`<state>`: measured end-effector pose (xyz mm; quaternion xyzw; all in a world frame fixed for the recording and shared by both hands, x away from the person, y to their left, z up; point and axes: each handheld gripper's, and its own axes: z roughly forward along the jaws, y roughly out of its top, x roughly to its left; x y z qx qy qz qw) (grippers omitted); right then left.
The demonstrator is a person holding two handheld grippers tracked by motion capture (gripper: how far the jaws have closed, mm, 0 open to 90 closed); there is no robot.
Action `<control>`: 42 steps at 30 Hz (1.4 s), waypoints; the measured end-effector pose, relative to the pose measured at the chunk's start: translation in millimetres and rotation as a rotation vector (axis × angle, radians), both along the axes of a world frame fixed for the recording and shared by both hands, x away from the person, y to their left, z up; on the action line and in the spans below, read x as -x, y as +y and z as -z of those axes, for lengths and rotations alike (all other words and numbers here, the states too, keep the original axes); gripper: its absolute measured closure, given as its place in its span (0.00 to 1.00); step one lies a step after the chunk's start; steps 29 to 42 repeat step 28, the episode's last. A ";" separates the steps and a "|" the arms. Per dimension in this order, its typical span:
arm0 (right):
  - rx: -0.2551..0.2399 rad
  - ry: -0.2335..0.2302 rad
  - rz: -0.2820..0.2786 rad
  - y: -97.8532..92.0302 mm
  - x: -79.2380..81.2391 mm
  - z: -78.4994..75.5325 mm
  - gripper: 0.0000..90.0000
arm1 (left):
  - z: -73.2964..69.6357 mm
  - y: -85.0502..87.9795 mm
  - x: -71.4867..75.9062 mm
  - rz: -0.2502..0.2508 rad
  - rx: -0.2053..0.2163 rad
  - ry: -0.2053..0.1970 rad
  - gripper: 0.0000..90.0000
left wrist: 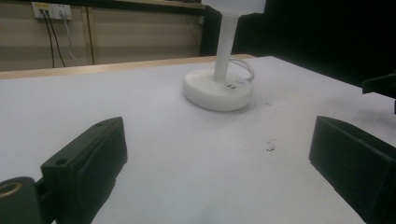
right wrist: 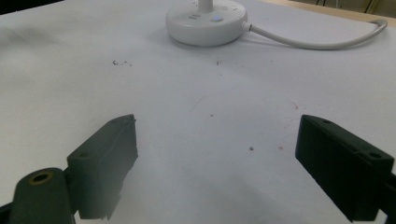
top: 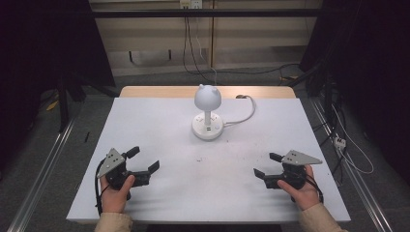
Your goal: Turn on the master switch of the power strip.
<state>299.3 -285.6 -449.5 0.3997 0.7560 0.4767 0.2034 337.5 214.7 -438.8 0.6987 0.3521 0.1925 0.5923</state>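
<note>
A small white desk lamp (top: 207, 104) with a round head and a round base (left wrist: 217, 90) stands upright at the middle back of the white table (top: 159, 193). Its base (right wrist: 206, 21) has a round button and its white cable (right wrist: 317, 43) runs off to the right. My left gripper (top: 142, 158) rests near the front left of the table, open, with nothing between its jaws. My right gripper (top: 269, 164) rests near the front right, open and empty too. Both are held by hands and point toward the table's middle, well short of the lamp.
The lamp's cable (top: 244, 113) loops to the table's back edge. Small dark specks (top: 199, 159) lie on the table in front of the lamp. Wall sockets (left wrist: 50, 10) and hanging cables are behind the table. A power strip (top: 340, 142) lies on the floor at the right.
</note>
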 end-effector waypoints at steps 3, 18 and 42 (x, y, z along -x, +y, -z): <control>0.004 0.002 -0.003 -1.3 1.1 1.3 0.14 | 0.3 0.3 -0.1 -0.001 0.000 0.003 0.04; 0.009 0.007 0.001 -8.3 6.3 3.1 0.14 | 1.1 0.7 -0.2 -0.004 -0.007 0.003 0.04; 0.012 0.002 0.006 -12.2 8.9 3.6 0.14 | 2.2 0.5 -1.8 -0.015 -0.034 0.018 0.05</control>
